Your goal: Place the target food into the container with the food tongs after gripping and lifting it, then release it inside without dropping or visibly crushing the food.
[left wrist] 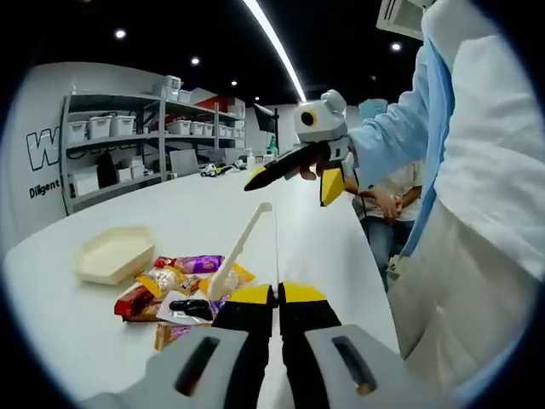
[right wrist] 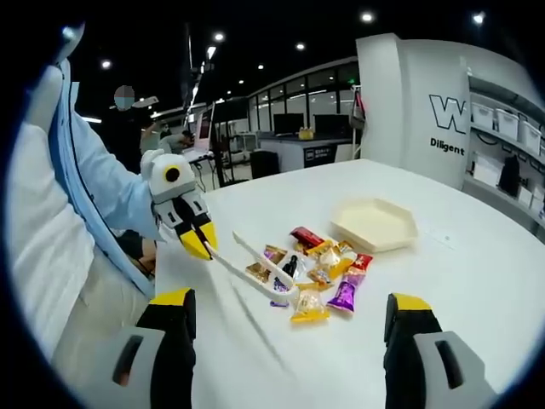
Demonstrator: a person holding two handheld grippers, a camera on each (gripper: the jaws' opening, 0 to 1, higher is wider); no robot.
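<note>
I've got my left gripper (left wrist: 277,298) with its yellow-tipped black jaws pressed together on the handle end of the cream plastic food tongs (left wrist: 241,249), so that gripper is clamped on the tool. From the right gripper view, the left gripper (right wrist: 203,243) comes in from the left side with the tongs (right wrist: 255,271) slanting out of it down toward the table, their two arms spread a little apart at the far end, and I can't make out anything pinched between those tips. The tips sit right at the near edge of the heap of brightly wrapped snacks (right wrist: 317,273) in red, purple, gold and yellow foil on the white tabletop (right wrist: 477,273). In the left gripper view that same snack pile (left wrist: 174,294) lies just left of the tongs' far end. The pale cream hexagonal tray (left wrist: 113,253) sits just beyond the pile, close beside it but apart, and I see no food inside it; from the other side the tray (right wrist: 375,224) is behind the snacks. My right gripper (right wrist: 289,319) has its jaws standing wide apart with nothing between them, and in the left gripper view it (left wrist: 294,175) hangs above the table, well clear of the snacks. Behind it are grey storage shelves (left wrist: 128,145) with white bins.
</note>
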